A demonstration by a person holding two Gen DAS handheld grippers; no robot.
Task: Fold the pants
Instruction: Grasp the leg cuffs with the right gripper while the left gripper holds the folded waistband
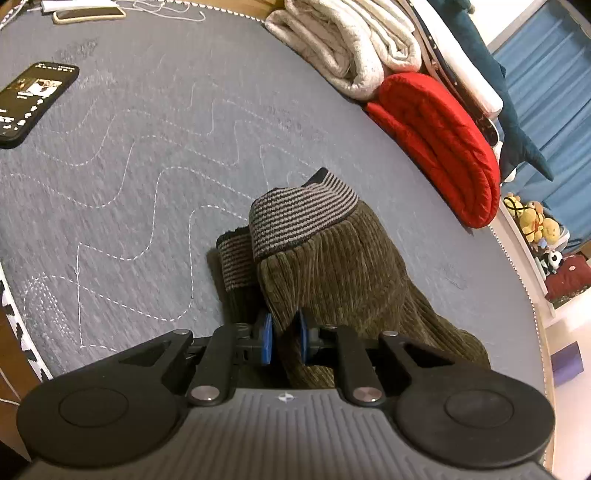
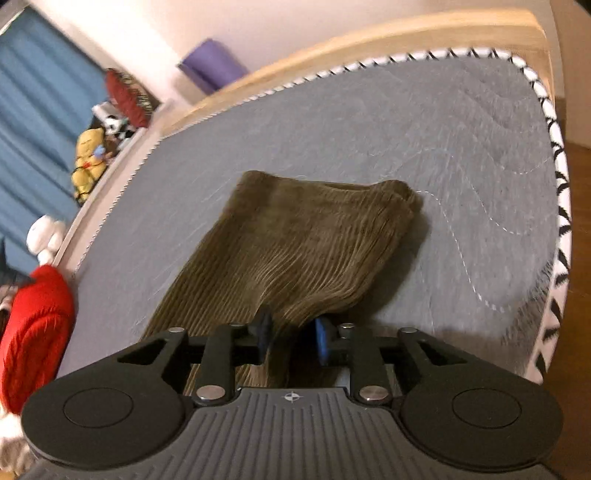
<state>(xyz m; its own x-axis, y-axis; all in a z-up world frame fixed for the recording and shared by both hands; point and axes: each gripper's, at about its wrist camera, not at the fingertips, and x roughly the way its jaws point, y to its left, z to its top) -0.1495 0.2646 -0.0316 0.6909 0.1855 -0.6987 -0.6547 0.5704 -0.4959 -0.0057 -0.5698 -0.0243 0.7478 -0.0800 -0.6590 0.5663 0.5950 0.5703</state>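
Note:
Olive corduroy pants [image 1: 332, 266] lie on a grey quilted mattress [image 1: 147, 184]. Their striped grey-and-black knit cuffs [image 1: 303, 218] point away from me, one partly tucked under the other. My left gripper [image 1: 284, 338] is shut on a bunched fold of the corduroy, and its blue pads [image 1: 266, 338] press on both sides. In the right wrist view the folded pants [image 2: 303, 236] stretch ahead, with the doubled end far from me. My right gripper [image 2: 293, 338] stands open at the cloth's near edge. The fabric rests against its left pad, with a dark gap before the right pad.
A black phone [image 1: 33, 99] lies at the far left and a second phone [image 1: 88, 14] near the far edge. A folded pale blanket [image 1: 351, 44] and a red puffy bundle [image 1: 439, 144] sit at the right. The mattress's black-and-white edge [image 2: 557, 221] runs close on the right.

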